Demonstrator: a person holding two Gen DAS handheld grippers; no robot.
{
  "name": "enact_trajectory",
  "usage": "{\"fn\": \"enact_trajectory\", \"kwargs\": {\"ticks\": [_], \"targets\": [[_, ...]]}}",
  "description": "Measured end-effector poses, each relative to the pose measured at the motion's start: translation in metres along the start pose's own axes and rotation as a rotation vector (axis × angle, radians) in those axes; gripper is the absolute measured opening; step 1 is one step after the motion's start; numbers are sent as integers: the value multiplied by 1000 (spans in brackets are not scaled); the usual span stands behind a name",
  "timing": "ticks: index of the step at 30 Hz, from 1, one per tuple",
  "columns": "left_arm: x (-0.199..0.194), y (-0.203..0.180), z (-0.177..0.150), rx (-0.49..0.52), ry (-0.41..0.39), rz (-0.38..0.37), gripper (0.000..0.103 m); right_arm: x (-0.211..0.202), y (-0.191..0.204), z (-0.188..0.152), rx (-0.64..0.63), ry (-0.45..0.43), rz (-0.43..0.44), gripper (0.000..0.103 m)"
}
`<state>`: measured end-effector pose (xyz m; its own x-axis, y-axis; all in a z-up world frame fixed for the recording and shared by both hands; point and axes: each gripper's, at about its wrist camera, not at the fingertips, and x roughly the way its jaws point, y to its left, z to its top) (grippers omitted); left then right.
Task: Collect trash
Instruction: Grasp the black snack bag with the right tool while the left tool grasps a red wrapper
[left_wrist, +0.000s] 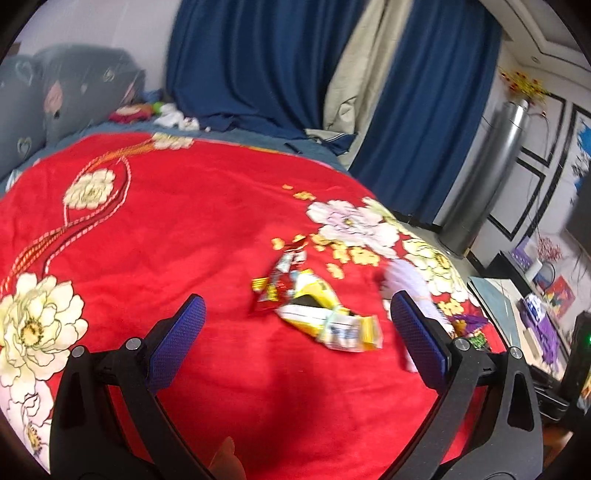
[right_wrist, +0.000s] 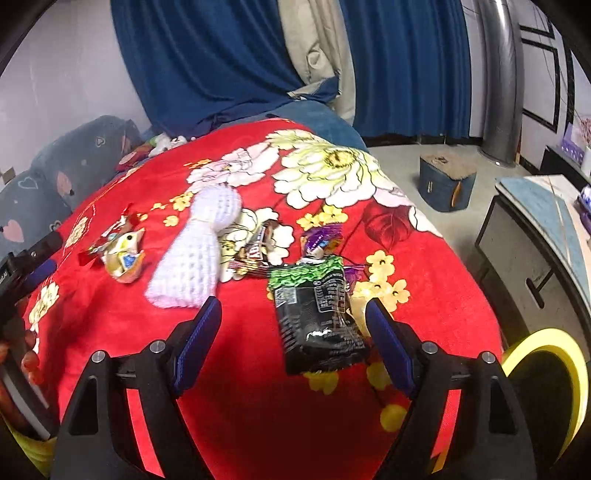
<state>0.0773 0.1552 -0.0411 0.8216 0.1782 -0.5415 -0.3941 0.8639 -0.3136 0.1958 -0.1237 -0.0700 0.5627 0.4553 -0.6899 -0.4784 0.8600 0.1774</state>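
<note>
Wrappers lie scattered on a bed covered by a red floral blanket (left_wrist: 166, 240). The left gripper (left_wrist: 297, 312) hangs over the blanket with its blue-padded fingers (left_wrist: 177, 343) spread wide and nothing between them; just ahead of them lies a crumpled yellow-and-white wrapper (left_wrist: 325, 317), touching a red snack wrapper (left_wrist: 280, 280) beyond it. The right gripper (right_wrist: 293, 314) is likewise released, its fingers (right_wrist: 197, 339) wide apart on either side of a black-and-green snack bag (right_wrist: 317, 317) that lies flat on the blanket without touching either pad. Just past that bag lies a purple wrapper (right_wrist: 323, 238), with a brown-and-white wrapper (right_wrist: 258, 251) to its left. A white knitted item (right_wrist: 195, 251) lies between these and the yellow-and-red pair (right_wrist: 118, 251) farther left. At the lower right edge of the right wrist view a yellow-rimmed container (right_wrist: 535, 350) shows, its inside dark and its contents unclear.
</note>
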Motion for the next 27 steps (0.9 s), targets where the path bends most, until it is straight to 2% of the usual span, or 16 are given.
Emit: {"fn": "enact_trajectory", "kwargs": {"ticks": [2, 3, 5, 7, 10, 14, 16, 19, 21, 23, 27], "targets": [[8, 6, 1, -21, 15, -1, 91, 5, -4, -1, 14, 8, -6, 77], [11, 9, 1, -32, 25, -4, 84, 7, -5, -2, 18, 10, -5, 77], [16, 12, 0, -47, 42, -2, 76, 10, -6, -3, 23, 14, -4, 77], [21, 15, 0, -63, 56, -11, 72, 12, -7, -5, 30, 14, -6, 76], [27, 18, 0, -82, 61, -20, 61, 15, -8, -6, 26, 20, -12, 68], [36, 18, 1, -95, 74, -32, 58, 16, -10, -9, 29, 11, -23, 56], [40, 19, 1, -105, 83, -38, 57, 16, -11, -11, 27, 9, -24, 56], [47, 20, 2, -111, 106, -32, 50, 16, -9, -13, 8, 5, -34, 52], [52, 24, -1, -124, 127, -32, 41, 15, -8, -15, 1, 3, -36, 46], [54, 28, -2, -148, 140, -36, 31, 13, -7, -18, -6, 2, -34, 44], [54, 35, -2, -173, 144, -49, 23, 6, -3, -22, -21, 0, -12, 36]]}}
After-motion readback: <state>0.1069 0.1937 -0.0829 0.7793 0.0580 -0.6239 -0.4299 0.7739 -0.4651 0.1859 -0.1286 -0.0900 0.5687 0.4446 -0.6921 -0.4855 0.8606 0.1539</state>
